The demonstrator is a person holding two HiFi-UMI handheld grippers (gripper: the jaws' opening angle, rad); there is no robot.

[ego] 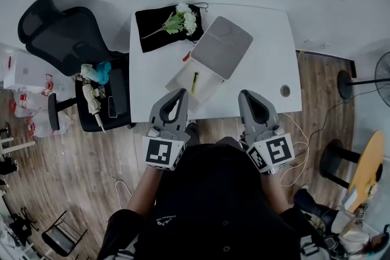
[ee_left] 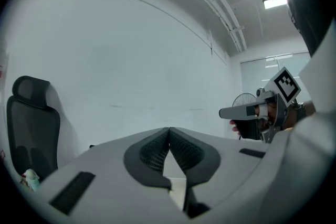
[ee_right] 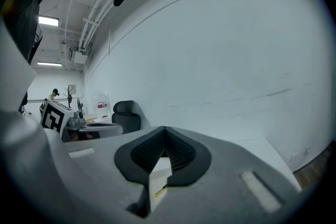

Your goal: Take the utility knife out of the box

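Observation:
A yellow and black utility knife (ego: 194, 82) lies inside the open white box (ego: 180, 78) on the white table (ego: 268, 52). The box's grey lid (ego: 222, 46) rests tilted over its far end. My left gripper (ego: 181, 93) hovers at the table's front edge just short of the box, jaws shut and empty. My right gripper (ego: 245, 95) hangs to the right of the box, also shut and empty. In the left gripper view the gripper (ee_left: 169, 129) has its pads pressed together. In the right gripper view the gripper (ee_right: 165, 128) is closed, and a sliver of the knife (ee_right: 159, 192) shows below the pads.
A black cloth (ego: 153, 24) with white flowers (ego: 183, 20) lies at the table's far left. A small red item (ego: 186, 56) sits beside the box. A black office chair (ego: 67, 45) loaded with items stands left of the table; a cable hole (ego: 285, 91) is at the table's right.

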